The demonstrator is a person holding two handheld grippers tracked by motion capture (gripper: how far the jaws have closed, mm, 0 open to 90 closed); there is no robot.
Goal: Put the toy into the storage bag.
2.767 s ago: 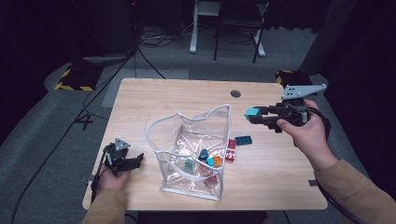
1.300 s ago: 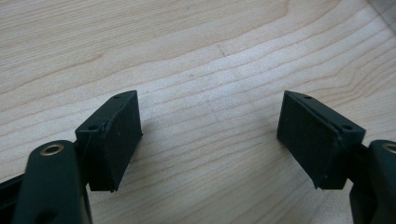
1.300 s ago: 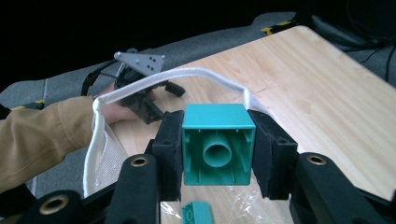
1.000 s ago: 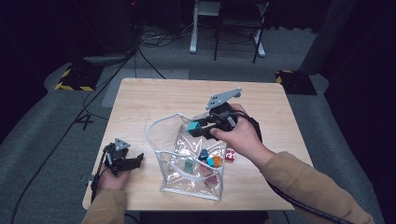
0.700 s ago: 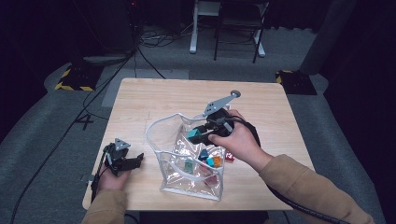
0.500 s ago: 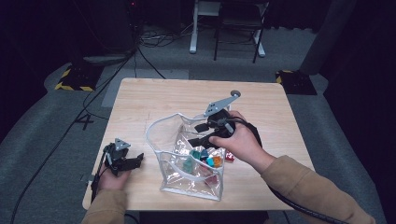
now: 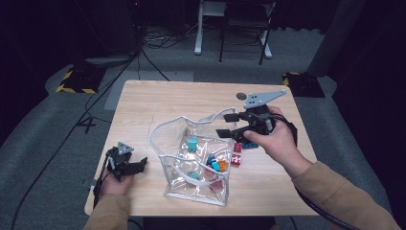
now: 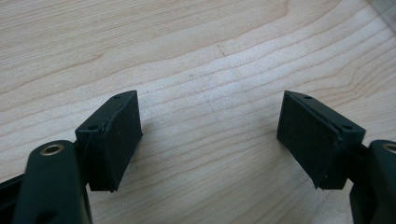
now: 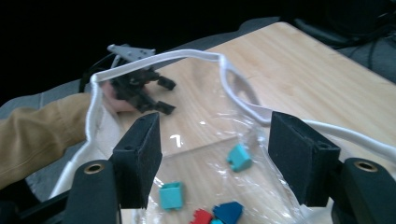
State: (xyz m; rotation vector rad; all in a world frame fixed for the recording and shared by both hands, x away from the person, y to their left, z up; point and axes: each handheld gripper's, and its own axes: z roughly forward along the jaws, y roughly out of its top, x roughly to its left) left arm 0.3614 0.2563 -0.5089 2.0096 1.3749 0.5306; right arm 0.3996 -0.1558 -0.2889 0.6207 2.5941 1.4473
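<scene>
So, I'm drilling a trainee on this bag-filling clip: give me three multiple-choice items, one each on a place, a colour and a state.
1. Where do the red blocks outside the bag lie?
A. right of the bag
B. on the floor
C. in the left tool

2. What colour is the bag's rim?
A. white
B. red
C. black

3. How are the right tool's jaws?
A. open, empty
B. shut on a block
C. shut on the rim

Key: A, they rest on the table between bag and right hand; A, a white band; A, jaws apart.

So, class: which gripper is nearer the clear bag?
Right. The right gripper hovers at the clear bag's rim; the left gripper rests apart on the table.
</scene>
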